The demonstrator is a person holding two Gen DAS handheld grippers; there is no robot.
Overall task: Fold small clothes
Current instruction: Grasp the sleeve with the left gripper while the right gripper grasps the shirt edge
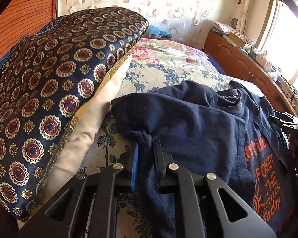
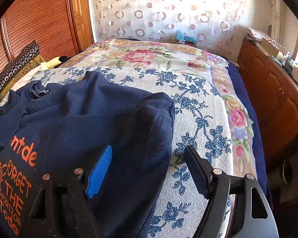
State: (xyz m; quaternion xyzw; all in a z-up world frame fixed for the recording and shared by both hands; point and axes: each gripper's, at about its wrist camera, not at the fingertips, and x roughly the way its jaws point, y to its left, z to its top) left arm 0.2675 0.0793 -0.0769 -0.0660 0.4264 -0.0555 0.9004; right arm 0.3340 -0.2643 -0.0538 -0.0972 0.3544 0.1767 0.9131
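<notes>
In the left wrist view, the left gripper sits at the lower centre of the frame, its jaws pinched together on a bunched fold of the navy T-shirt. The shirt spreads from the centre to the right edge over the blue-flowered bedspread, its orange print at the lower right. A patterned navy pillow fills the left side, resting on a cream cushion.

In the right wrist view, the right gripper is at the bottom centre with its jaws spread wide. The blue pad of one finger lies on the shirt, whose folded sleeve runs between the jaws; the other finger is over the bedspread. A wooden cabinet lines the right edge.
</notes>
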